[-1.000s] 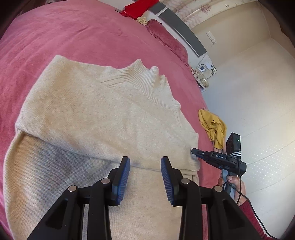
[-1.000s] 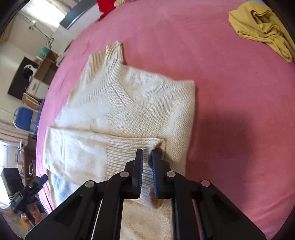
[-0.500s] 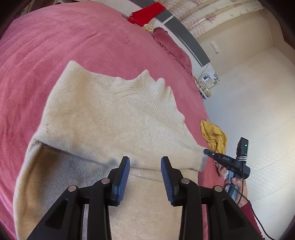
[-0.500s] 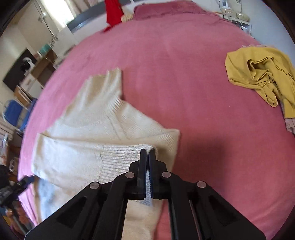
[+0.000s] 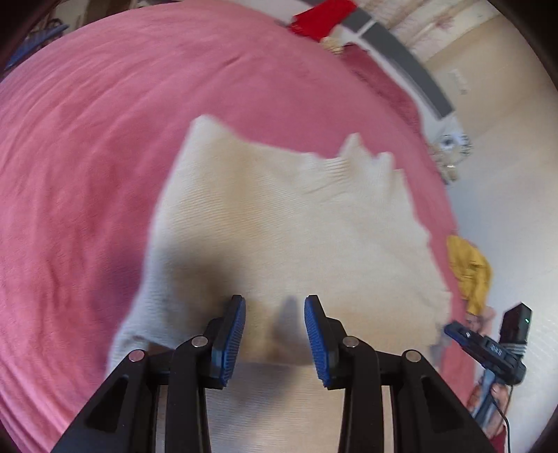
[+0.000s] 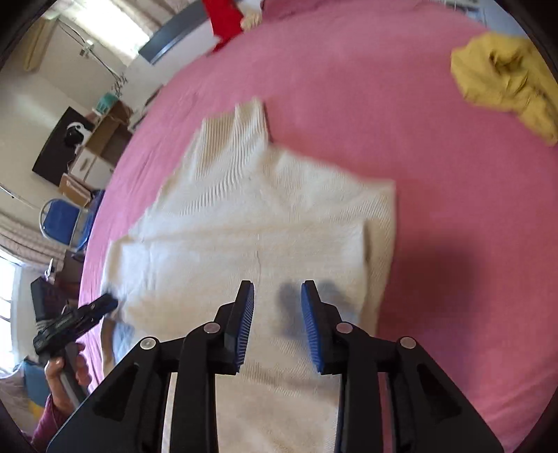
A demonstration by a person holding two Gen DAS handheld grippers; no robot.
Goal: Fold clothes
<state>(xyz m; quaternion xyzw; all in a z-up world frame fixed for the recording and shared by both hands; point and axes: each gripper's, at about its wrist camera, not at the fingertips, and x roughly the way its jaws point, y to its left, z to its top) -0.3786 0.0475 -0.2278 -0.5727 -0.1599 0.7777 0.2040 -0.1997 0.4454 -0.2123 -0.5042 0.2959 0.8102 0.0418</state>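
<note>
Sweater: cream knit sweater (image 6: pixel 265 223) lies flat on the pink bed (image 6: pixel 401 104), sleeves folded in.
Left gripper (image 5: pixel 274 334): fingers parted, gripping nothing.
Right gripper (image 6: pixel 277 325): fingers opening, nothing between.
Writing: "DAS" on right gripper's side.

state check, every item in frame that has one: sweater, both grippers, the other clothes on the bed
cream sweater: flat on the pink bedspread, sleeves folded in across the body, collar away from the grippers
left gripper: open above the sweater, nothing between the pads
right gripper: jaws opening, nothing between them
yellow garment: crumpled, unfolded, apart from the sweater
red garment: at the far edge of the bed, fold state unclear
</note>
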